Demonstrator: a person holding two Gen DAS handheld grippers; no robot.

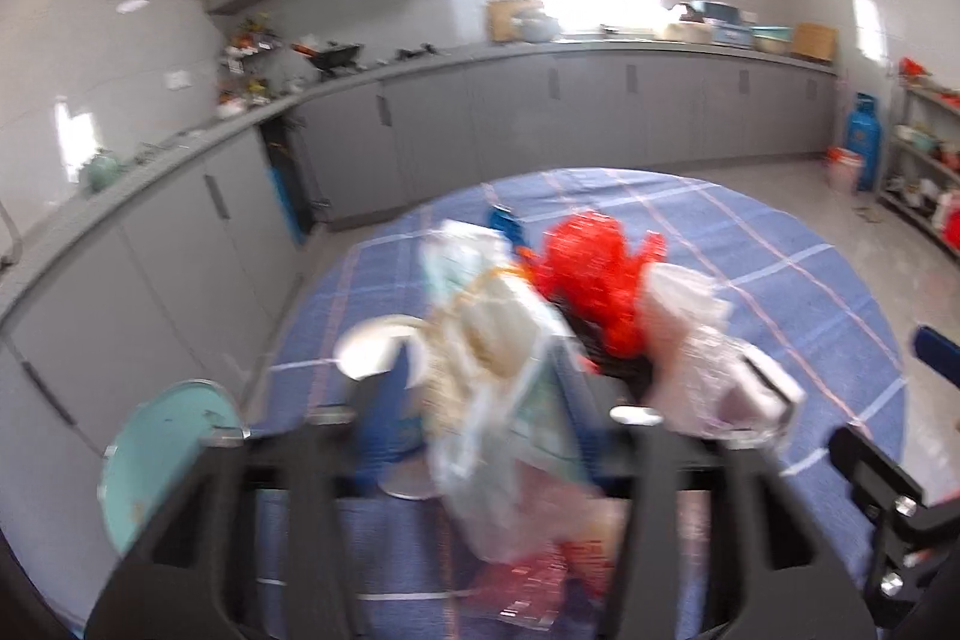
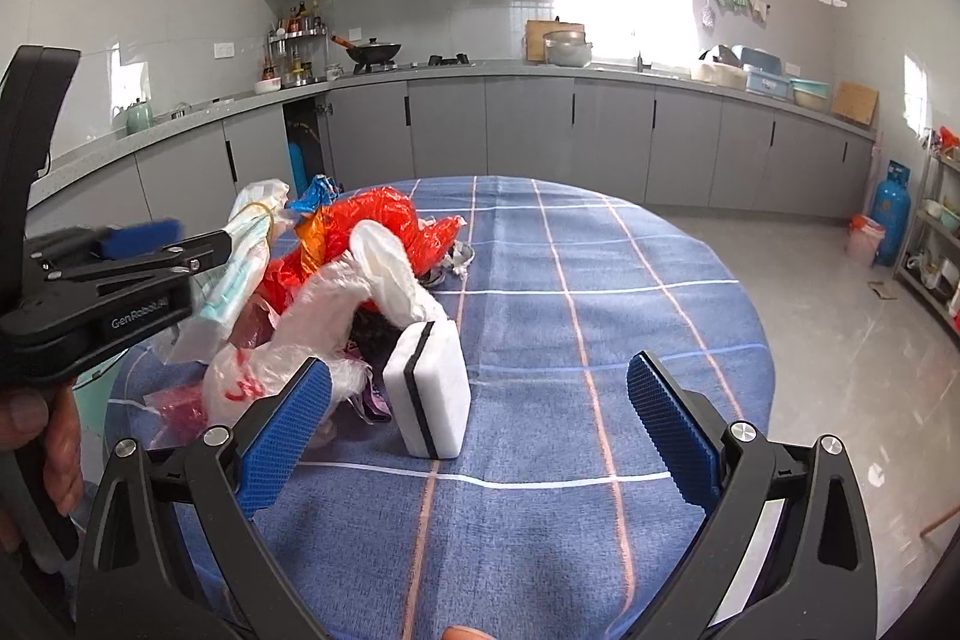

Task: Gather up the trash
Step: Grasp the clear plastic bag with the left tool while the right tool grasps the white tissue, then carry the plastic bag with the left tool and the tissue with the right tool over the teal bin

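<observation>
Two grippers: both over the near side of a round table with a blue checked cloth.
Right gripper: nearest in its own view, jaws spread wide, nothing between the blue pads; it hangs above bare cloth just right of the heap.
Left gripper: jaws drawn in on a pale crumpled bag, which sits between the fingers; the view is blurred, but the pads seem to be pinching it. In the right view the same tool comes in from the left, its tip against that pale bag.
Sponge: white with a dark stripe, standing on edge at the near rim of the heap, loose.
Trash heap: clear and white plastic bags, a red bag in the middle, blue and orange wrappers at the back, all on the left half of the table.
Bin: a green round object shows below the table's left edge; it may be a bin or a stool, I cannot tell which.
Far side: grey cabinets, a wok, a window.
Progress: early, by my judgement; one piece gripped, almost the whole heap remains on the table.
</observation>
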